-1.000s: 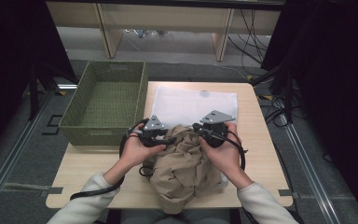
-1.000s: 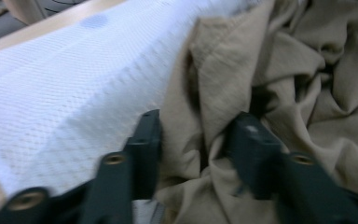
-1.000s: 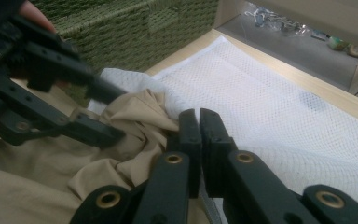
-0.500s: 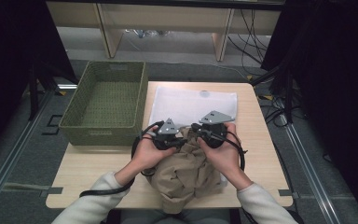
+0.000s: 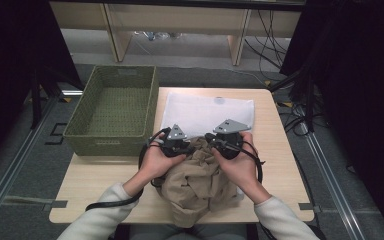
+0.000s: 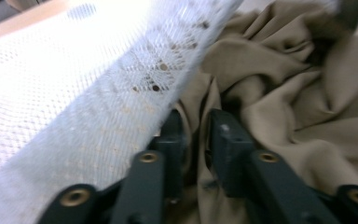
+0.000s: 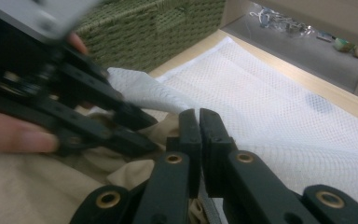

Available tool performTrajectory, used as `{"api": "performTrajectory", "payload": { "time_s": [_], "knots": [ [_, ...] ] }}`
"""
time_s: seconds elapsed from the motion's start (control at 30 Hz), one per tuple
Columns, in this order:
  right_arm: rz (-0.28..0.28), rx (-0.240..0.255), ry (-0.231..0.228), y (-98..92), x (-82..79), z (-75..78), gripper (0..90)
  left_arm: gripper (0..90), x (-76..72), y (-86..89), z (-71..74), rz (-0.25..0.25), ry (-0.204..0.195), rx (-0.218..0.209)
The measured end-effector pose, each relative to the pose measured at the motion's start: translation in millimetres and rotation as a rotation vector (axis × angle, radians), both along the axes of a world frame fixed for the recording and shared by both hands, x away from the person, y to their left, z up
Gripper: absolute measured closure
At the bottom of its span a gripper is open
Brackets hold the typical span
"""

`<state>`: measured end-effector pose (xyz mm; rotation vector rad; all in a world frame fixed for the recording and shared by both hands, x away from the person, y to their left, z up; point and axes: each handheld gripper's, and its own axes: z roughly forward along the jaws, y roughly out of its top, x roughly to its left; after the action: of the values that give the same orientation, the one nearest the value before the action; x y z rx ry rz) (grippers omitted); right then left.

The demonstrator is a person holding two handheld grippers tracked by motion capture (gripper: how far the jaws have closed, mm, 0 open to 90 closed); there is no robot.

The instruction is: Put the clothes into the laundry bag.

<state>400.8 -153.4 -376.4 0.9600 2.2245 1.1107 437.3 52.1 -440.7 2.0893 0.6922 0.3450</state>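
A crumpled tan garment (image 5: 200,180) lies at the table's front, its top edge against a flat white mesh bag (image 5: 205,112). My left gripper (image 5: 192,145) sits at the garment's upper left. In the left gripper view the left gripper (image 6: 198,133) is shut on a fold of the tan garment (image 6: 284,107), and the mesh bag's edge (image 6: 135,98) drapes over one jaw. My right gripper (image 5: 209,141) faces it from the right. In the right gripper view the right gripper (image 7: 199,126) has its jaws pressed together at the mesh bag's (image 7: 279,107) edge, with the left gripper (image 7: 135,128) just beside it.
A green woven basket (image 5: 112,107) stands off the table's left side, its rim level with the tabletop. The wooden table (image 5: 100,175) shows bare wood at front left. Cables trail from both grippers. Shelving and cords (image 5: 275,30) lie beyond the far edge.
My left gripper has moved right along the garment's top edge and now sits close to the right gripper. The right gripper has barely shifted.
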Motion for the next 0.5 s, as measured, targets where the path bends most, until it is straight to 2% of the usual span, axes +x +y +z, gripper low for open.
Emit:
{"api": "performTrajectory", "payload": {
  "time_s": [0.03,0.07,0.1,0.13,0.17,0.2,0.27,0.33,0.47,0.5],
  "knots": [
    [0.001,-0.005,-0.005,-0.4,0.6,0.0,89.4,68.3,-4.2,1.4,2.3,0.005,-0.004,-0.033],
    [0.003,-0.004,-0.006,-0.7,1.2,-0.7,89.4,64.6,-6.9,5.7,6.2,-0.010,-0.027,-0.024],
    [-0.004,0.000,-0.005,-0.9,1.4,-0.8,89.4,61.6,-11.8,7.6,9.4,-0.002,-0.033,-0.054],
    [-0.002,-0.003,-0.007,-1.4,1.8,-0.8,89.4,58.6,-15.2,12.1,13.8,-0.007,-0.043,-0.048],
    [-0.007,0.001,0.002,-1.3,1.5,-0.4,89.4,56.0,-19.3,14.3,16.8,-0.002,-0.050,-0.079],
    [-0.021,0.013,0.014,-1.1,0.8,-0.3,89.4,53.7,-22.9,17.9,20.2,-0.004,-0.050,-0.094],
    [-0.012,0.002,0.005,-2.3,2.0,-0.3,89.4,49.7,-29.2,23.5,25.0,-0.007,-0.043,-0.132],
    [-0.012,0.001,0.006,-2.5,2.1,-0.3,89.4,45.4,-35.6,26.8,26.6,-0.020,-0.036,-0.134],
    [-0.019,0.005,0.012,-2.1,1.4,-0.1,89.4,40.0,-49.2,27.3,25.4,-0.071,0.018,-0.144],
    [-0.013,-0.001,0.005,-2.4,2.1,-0.2,89.4,39.3,-52.4,26.8,26.1,-0.086,0.020,-0.137]
  ]
}}
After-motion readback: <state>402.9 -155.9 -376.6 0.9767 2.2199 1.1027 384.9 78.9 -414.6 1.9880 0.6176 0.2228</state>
